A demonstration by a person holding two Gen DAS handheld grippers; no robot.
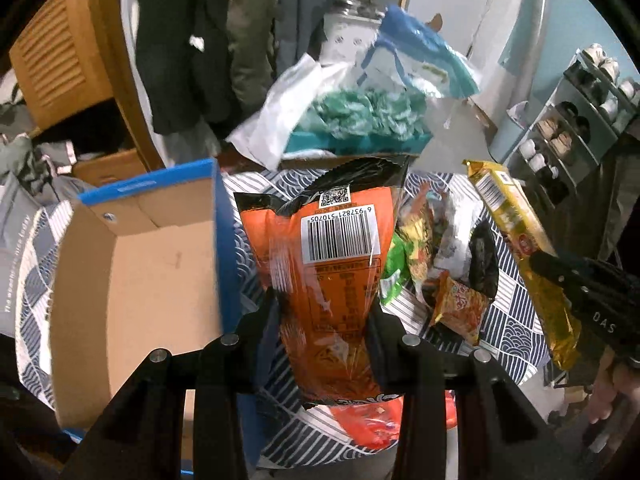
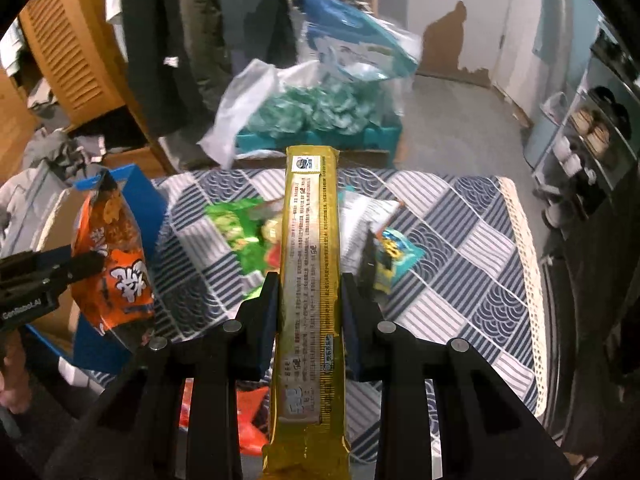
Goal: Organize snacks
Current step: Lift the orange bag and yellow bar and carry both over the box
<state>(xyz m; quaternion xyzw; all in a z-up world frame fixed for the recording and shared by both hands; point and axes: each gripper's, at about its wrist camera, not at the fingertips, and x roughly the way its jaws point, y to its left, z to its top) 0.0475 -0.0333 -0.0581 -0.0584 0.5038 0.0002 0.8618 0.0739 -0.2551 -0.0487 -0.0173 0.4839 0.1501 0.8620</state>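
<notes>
Glossy plastic orange packet (image 1: 328, 280); matt cardboard box (image 1: 160, 264)

Orange/blk snack bag (image 1: 332, 276), gold pack (image 2: 310, 280), blue box (image 1: 120, 248), navy/white wave-check cloth (image 2: 460, 248)

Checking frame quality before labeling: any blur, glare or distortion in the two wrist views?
Left wrist view: heavy fisheye bending with dark corners, glare on the orange snack bag, the cardboard box edge and loose snacks smeared. Right wrist view: same bending, the gold snack pack is sharp with mild sheen, and the green packet behind is blurred.
</notes>
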